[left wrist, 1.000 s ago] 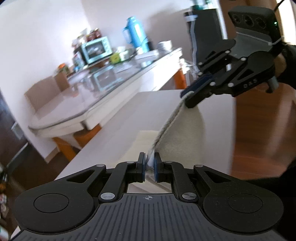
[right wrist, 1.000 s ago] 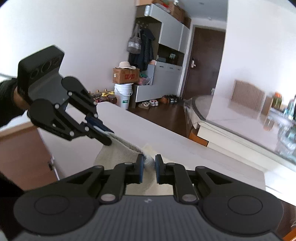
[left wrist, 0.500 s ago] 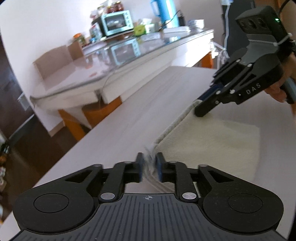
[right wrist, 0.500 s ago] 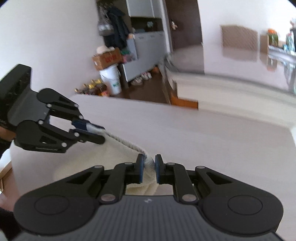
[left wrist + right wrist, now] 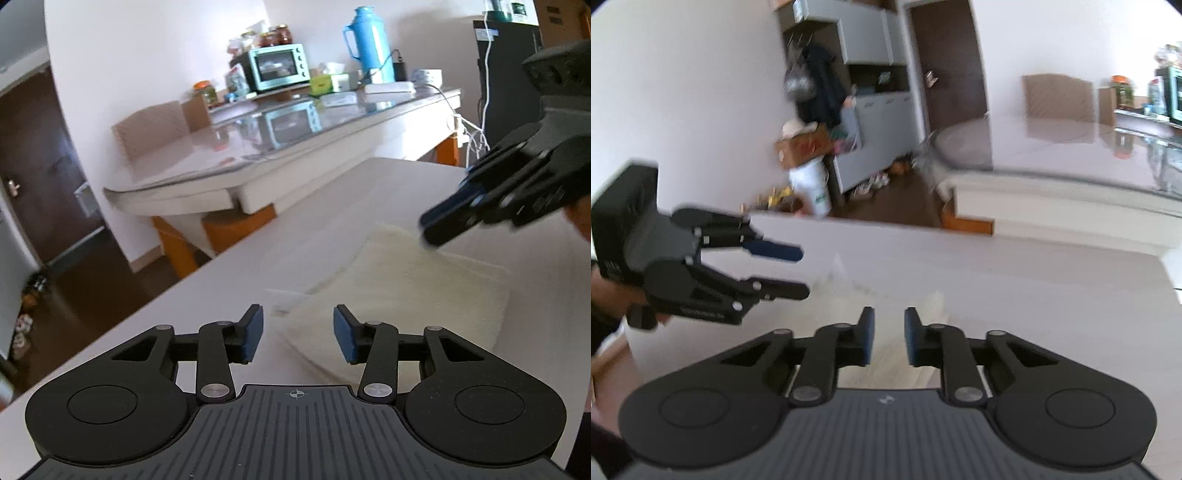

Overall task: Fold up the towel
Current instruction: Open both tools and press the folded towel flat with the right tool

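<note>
Through the left wrist camera we see our left gripper (image 5: 298, 332) with its jaws apart; they have just been opening, and the pads press on nothing. The cream towel (image 5: 399, 291) lies folded flat on the white desk (image 5: 207, 306), its near corner poking up between the open jaws at about 12 o'clock from them. At 2 o'clock the right gripper (image 5: 439, 229) hangs just above the towel's far edge, blurred, so from here we cannot tell how its jaws stand. Behind, a glass-topped table (image 5: 280, 147) carries a small teal oven (image 5: 279, 66) and a blue flask (image 5: 367, 44). Through the right wrist camera our right gripper (image 5: 889, 339) shows a narrow gap between its pads, having just been closing, with nothing pinched; the towel (image 5: 886, 306) lies on the desk below. At 10 o'clock the left gripper (image 5: 801, 271) hovers with jaws apart.
</note>
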